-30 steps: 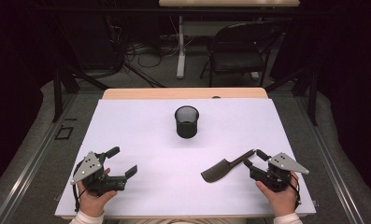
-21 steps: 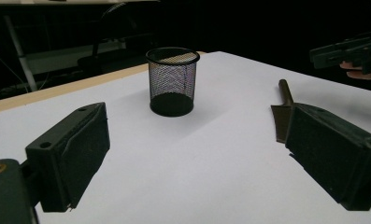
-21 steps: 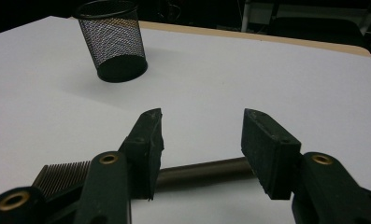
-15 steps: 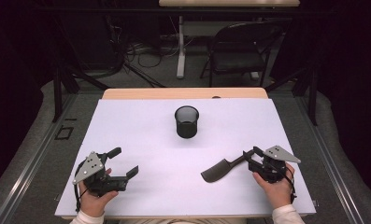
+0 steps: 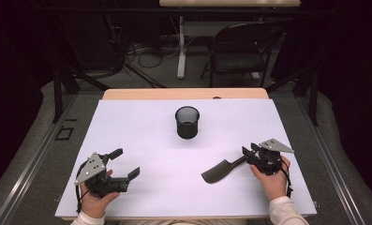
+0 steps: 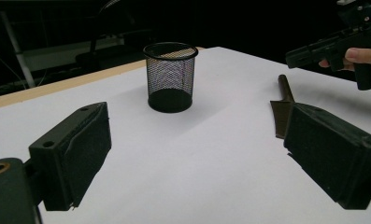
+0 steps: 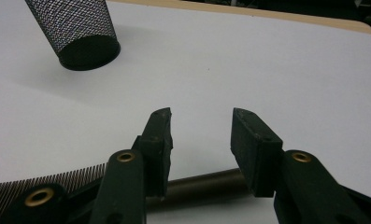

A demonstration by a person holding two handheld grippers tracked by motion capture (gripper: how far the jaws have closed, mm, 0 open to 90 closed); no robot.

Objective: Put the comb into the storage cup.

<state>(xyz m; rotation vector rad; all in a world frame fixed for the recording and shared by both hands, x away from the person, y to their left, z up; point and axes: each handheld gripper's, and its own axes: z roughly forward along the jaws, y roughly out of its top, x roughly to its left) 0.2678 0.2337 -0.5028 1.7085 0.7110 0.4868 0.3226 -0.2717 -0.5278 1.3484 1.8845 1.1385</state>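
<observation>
The comb (image 5: 219, 171), one beside one cup (image 5: 187, 122) on the table (image 5: 141, 136), was straddled at its handle by the right gripper (image 5: 247, 153), whose jaws had just been closing without yet pinching, so it could be nudged askew; the left gripper (image 5: 124, 163) was spread.

Dark comb (image 5: 221, 170) flat on white table (image 5: 146, 136).

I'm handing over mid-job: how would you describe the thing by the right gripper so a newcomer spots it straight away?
Start from the white table and the black mesh cup near its middle. Nearer the person and to the right lies a dark comb, its round handle passing between the right gripper jaws. It is the flat, fine-toothed thing; the cup stands upright.
</observation>
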